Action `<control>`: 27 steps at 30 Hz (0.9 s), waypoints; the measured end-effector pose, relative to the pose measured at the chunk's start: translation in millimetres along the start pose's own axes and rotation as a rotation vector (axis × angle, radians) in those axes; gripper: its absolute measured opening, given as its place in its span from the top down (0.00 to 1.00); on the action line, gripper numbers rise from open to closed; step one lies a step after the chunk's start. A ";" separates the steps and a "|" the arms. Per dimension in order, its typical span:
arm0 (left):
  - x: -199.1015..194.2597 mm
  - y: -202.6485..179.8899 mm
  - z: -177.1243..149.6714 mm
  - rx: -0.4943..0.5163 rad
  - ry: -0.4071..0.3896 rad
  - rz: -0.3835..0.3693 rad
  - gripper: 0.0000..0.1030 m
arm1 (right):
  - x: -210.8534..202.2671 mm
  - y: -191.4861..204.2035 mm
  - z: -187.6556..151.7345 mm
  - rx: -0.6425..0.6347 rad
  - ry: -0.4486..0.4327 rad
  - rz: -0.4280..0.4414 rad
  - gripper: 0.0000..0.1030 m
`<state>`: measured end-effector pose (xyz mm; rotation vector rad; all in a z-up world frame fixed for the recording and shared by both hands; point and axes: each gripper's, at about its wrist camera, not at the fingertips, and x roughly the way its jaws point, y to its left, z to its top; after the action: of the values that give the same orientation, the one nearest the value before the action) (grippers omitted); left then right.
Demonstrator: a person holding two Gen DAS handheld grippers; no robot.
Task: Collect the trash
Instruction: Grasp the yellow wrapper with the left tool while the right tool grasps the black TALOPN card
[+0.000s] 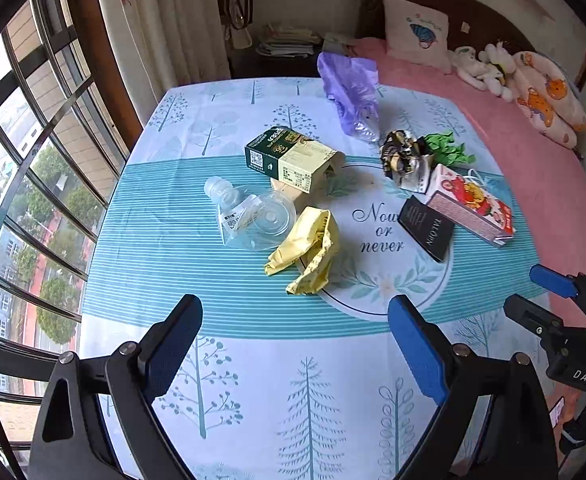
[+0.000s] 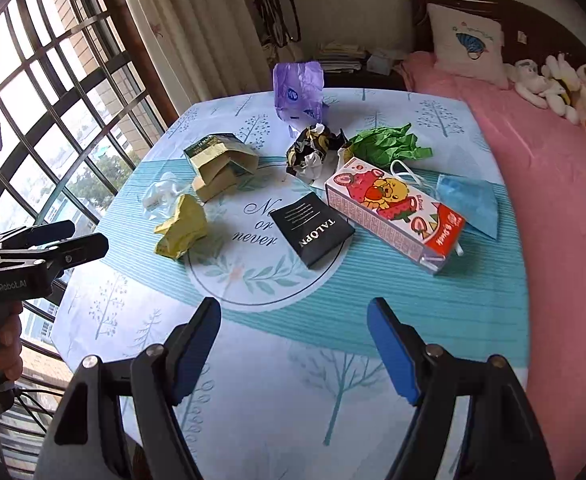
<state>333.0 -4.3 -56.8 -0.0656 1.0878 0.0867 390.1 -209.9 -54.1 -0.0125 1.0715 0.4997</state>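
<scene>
Trash lies on the table's blue patterned cloth (image 1: 197,264): a crumpled yellow wrapper (image 1: 309,252) (image 2: 183,226), a clear plastic pack (image 1: 253,216), a green and cream carton (image 1: 293,158) (image 2: 219,158), a black card (image 1: 427,228) (image 2: 313,230), a strawberry juice box (image 1: 471,204) (image 2: 397,216), a black and gold wad (image 1: 403,156) (image 2: 315,152), green paper (image 2: 385,144), a blue mask (image 2: 471,202) and a purple bag (image 1: 351,94) (image 2: 299,92). My left gripper (image 1: 293,344) is open and empty short of the wrapper. My right gripper (image 2: 293,344) is open and empty short of the card.
A pink bed (image 2: 553,200) with a pillow (image 2: 469,44) and soft toys (image 1: 485,66) borders the table's right side. A barred window (image 2: 53,112) and curtain (image 1: 165,20) stand to the left. A dark nightstand with papers (image 1: 289,42) stands behind the table.
</scene>
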 end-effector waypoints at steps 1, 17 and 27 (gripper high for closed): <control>10.3 0.1 3.7 -0.004 0.016 0.010 0.10 | 10.8 -5.2 4.4 -0.015 0.015 0.006 0.26; 99.6 2.6 32.9 -0.010 0.156 0.045 0.10 | 103.8 -11.1 42.2 -0.210 0.102 0.054 0.24; 129.4 0.0 44.0 0.007 0.212 0.009 0.15 | 113.1 3.9 41.2 -0.345 0.056 0.007 0.23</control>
<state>431.6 4.9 -151.1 -0.0648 1.3002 0.0854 465.8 -152.6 -128.2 -0.3281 1.0295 0.6886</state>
